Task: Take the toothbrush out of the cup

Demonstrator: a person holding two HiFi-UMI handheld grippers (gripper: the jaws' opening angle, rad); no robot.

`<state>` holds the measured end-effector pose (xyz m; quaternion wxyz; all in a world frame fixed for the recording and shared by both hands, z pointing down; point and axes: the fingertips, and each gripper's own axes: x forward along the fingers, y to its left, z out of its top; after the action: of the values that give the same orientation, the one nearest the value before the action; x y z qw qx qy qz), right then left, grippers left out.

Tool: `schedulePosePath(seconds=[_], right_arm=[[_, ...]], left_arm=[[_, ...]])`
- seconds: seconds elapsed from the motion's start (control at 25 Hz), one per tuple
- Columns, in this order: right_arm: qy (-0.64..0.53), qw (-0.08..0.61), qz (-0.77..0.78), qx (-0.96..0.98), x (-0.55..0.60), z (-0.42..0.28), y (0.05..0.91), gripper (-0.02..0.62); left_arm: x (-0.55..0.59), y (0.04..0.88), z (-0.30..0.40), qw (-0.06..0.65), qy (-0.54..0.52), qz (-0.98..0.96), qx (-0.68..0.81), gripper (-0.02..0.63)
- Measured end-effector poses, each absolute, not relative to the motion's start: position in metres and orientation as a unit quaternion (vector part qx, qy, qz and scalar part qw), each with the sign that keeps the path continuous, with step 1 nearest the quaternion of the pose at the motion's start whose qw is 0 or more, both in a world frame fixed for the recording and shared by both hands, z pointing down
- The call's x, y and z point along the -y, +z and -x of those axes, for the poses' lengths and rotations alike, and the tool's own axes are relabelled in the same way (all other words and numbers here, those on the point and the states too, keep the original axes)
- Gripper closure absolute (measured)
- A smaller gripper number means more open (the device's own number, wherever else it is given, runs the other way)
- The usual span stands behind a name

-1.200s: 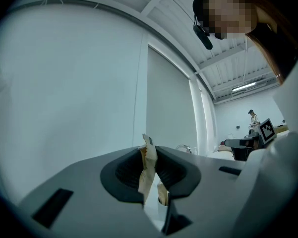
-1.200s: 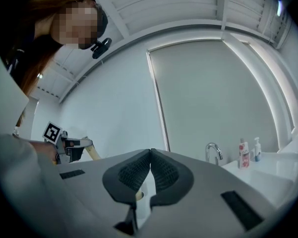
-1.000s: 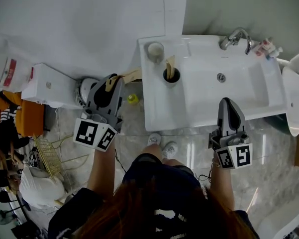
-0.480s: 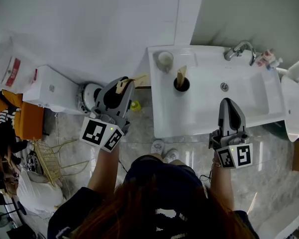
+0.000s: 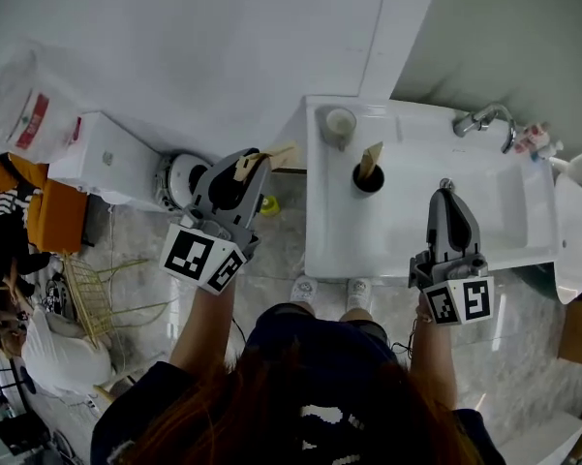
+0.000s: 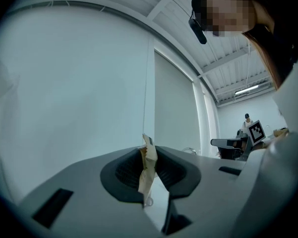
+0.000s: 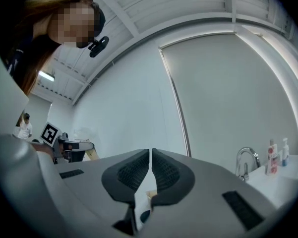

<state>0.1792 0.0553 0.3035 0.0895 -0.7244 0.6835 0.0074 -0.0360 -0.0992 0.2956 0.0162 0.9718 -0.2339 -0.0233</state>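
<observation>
A black cup (image 5: 368,179) stands on the white sink's (image 5: 407,240) left deck with a tan toothbrush (image 5: 371,157) upright in it. My right gripper (image 5: 444,197) is shut and empty, over the basin's front part and to the right of the cup. In the right gripper view the shut jaws (image 7: 150,155) point level, and the cup (image 7: 144,216) and toothbrush tip (image 7: 151,193) show low between them. My left gripper (image 5: 247,165) hangs left of the sink, shut on a tan paper-wrapped stick (image 6: 148,168) that juts past its tips.
A pale round cup (image 5: 339,123) stands at the sink's back left corner. The faucet (image 5: 480,119) and small bottles (image 5: 536,141) are at the back right. Left of the sink are a white box (image 5: 107,163), a round white device (image 5: 181,178) and a wire basket (image 5: 92,296).
Both grippers have moved forward toward the sink, the right one from before its front edge to over the basin. The sink has slid rightward in the head view. Both grips are unchanged.
</observation>
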Motion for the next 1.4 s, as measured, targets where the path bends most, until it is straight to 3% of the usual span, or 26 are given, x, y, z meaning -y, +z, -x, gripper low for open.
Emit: schedulePosePath(seconds=[0.12, 0.36, 0.6, 0.8, 1.24, 1.4], right_arm=[[-0.007, 0.093, 0.692, -0.716, -0.046, -0.188, 0.311, 0.525], [-0.033, 0.071, 0.607, -0.791, -0.039, -0.208, 0.324, 0.507], [-0.061, 0.049, 0.548, -0.833, -0.036, -0.231, 0.345, 0.432], [-0.083, 0.044, 0.527, -0.845, -0.031, -0.234, 0.357, 0.373], [-0.123, 0.027, 0.521, -0.844, -0.007, -0.223, 0.388, 0.329], [-0.141, 0.031, 0.525, -0.839, 0.011, -0.224, 0.400, 0.282]], left_arm=[[0.096, 0.296, 0.030, 0.013, -0.021, -0.964, 0.266, 0.532], [0.078, 0.296, 0.018, -0.008, -0.014, -0.933, 0.359, 0.532], [0.052, 0.303, 0.018, 0.010, -0.030, -0.900, 0.435, 0.532], [0.033, 0.312, 0.017, 0.022, -0.021, -0.892, 0.451, 0.532], [0.045, 0.325, 0.016, 0.054, -0.021, -0.895, 0.442, 0.532], [0.052, 0.333, 0.010, 0.057, -0.013, -0.898, 0.437, 0.532]])
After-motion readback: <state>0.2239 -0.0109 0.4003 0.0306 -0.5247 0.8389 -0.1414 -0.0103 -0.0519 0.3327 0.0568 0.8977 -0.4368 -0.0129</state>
